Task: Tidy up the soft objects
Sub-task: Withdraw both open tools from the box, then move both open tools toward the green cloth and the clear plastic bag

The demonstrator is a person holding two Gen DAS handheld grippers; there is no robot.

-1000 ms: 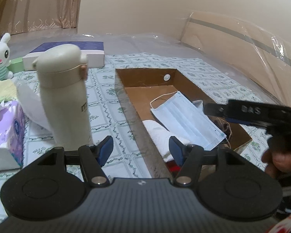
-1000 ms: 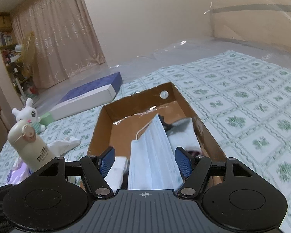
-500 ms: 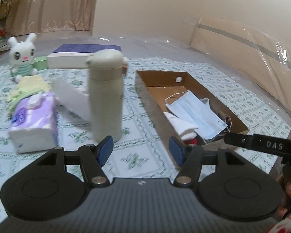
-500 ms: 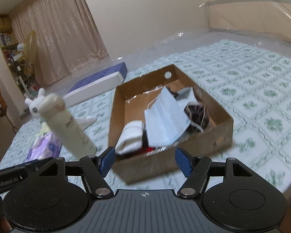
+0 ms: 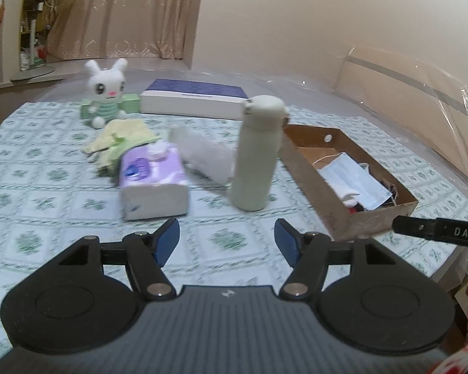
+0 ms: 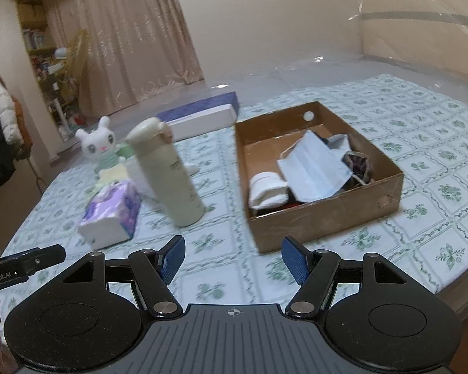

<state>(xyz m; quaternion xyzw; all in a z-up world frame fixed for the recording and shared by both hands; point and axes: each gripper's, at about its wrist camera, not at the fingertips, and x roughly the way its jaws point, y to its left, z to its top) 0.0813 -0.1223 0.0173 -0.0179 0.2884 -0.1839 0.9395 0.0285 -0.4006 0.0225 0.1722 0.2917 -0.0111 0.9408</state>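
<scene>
Both grippers have been drawn back from the cardboard box [image 6: 324,215], where a blue face mask [image 6: 312,168], a rolled white cloth [image 6: 266,190] and a dark item lie. The left gripper [image 5: 227,243], its jaws just opened slightly further, and the right gripper [image 6: 233,260] are held wide and empty. The tissue pack [image 5: 153,184], yellow-green cloth [image 5: 121,137] and plush rabbit [image 5: 106,93] remain outside, likely next.
</scene>
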